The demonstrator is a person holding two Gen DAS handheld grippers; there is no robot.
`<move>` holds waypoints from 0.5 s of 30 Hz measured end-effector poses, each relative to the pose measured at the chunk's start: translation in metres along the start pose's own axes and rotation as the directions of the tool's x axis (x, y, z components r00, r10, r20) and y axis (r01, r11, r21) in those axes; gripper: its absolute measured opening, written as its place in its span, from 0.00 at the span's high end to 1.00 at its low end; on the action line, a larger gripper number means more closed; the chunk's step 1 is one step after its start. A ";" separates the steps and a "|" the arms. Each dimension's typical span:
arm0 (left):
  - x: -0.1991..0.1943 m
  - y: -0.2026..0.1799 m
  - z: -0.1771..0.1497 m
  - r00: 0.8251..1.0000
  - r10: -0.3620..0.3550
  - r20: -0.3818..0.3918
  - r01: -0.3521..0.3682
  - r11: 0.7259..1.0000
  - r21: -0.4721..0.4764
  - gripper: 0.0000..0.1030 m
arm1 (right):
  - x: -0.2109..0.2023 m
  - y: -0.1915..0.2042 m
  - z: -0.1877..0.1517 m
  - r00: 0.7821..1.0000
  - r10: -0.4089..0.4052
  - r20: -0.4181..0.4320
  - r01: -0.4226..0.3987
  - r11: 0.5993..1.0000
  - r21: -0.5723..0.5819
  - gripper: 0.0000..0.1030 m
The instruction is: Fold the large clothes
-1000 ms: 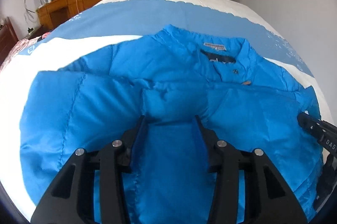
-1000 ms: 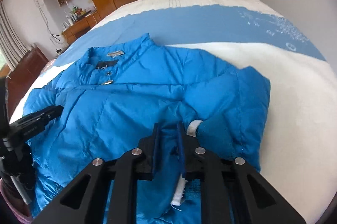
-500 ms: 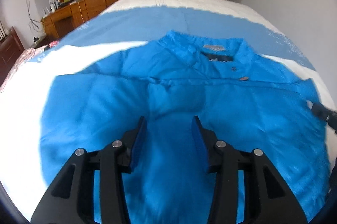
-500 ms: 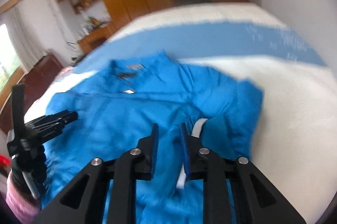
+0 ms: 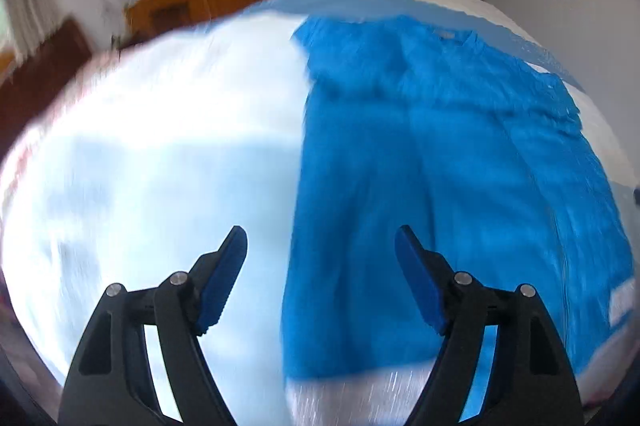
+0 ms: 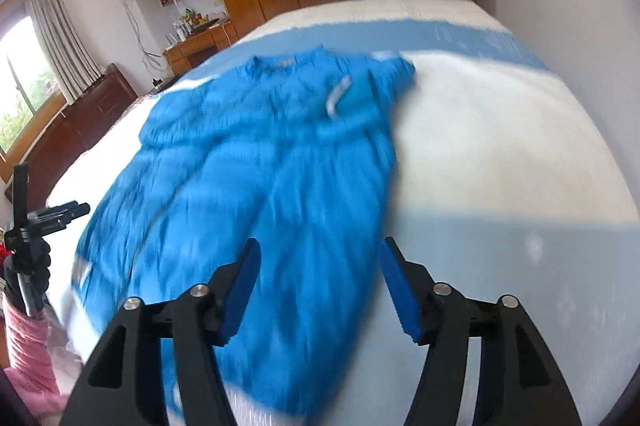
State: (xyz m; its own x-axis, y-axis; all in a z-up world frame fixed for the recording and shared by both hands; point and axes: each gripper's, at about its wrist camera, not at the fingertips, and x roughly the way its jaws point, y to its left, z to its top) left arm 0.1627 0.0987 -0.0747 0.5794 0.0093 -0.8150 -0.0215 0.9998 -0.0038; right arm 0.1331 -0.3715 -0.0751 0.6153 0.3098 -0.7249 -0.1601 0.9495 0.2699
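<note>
A: So where's the blue jacket (image 6: pixel 264 177) sitting?
B: Flat on the bed (image 6: pixel 500 129), collar toward the far end, hem toward the near edge. White cuff (image 6: pixel 338 93) shows on the folded-in sleeve near the collar.
A: Left hand-held gripper (image 5: pixel 320 282)?
B: Jaws have just been opening and stand wide apart, nothing between the pads. It's above the jacket's left edge near the hem: one finger over bare bed, the other over blue fabric. Whole left view is motion-blurred.
A: Right hand-held gripper (image 6: pixel 320 286)?
B: Same: jaws have just been opening, wide, empty. It hangs over the hem end of the jacket, toward the garment's right side; its right finger is over bare bedspread. Neither touches the cloth.
A: Anything else in frame?
B: Right wrist view catches the left unit at the bed's left edge, held by a black-gloved hand (image 6: pixel 30 258), pink sleeve (image 6: pixel 28 350) below.
</note>
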 end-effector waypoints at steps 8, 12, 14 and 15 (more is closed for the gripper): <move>-0.009 0.032 -0.075 0.985 -0.165 -0.057 0.152 0.973 -0.175 0.25 | -0.025 -0.001 -0.076 0.985 0.154 -0.074 -0.146 0.984 0.098 0.39; -0.013 0.022 -0.093 0.982 -0.186 -0.034 0.178 0.970 -0.166 0.25 | -0.015 0.001 -0.091 0.977 0.182 -0.115 -0.166 0.977 0.135 0.38; -0.014 0.019 -0.096 0.973 -0.229 -0.028 0.221 0.959 -0.177 0.26 | -0.010 0.004 -0.093 0.975 0.186 -0.120 -0.169 0.976 0.135 0.38; -0.013 0.015 -0.096 0.969 -0.244 -0.027 0.236 0.955 -0.180 0.26 | -0.009 0.006 -0.094 0.977 0.178 -0.118 -0.163 0.979 0.126 0.38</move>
State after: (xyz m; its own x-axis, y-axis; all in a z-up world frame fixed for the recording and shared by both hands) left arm 0.0768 0.1118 -0.1197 0.5449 -0.2357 -0.8047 -0.0307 0.9534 -0.3001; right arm 0.0540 -0.3640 -0.1264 0.4813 0.4775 -0.7351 -0.1597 0.8724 0.4621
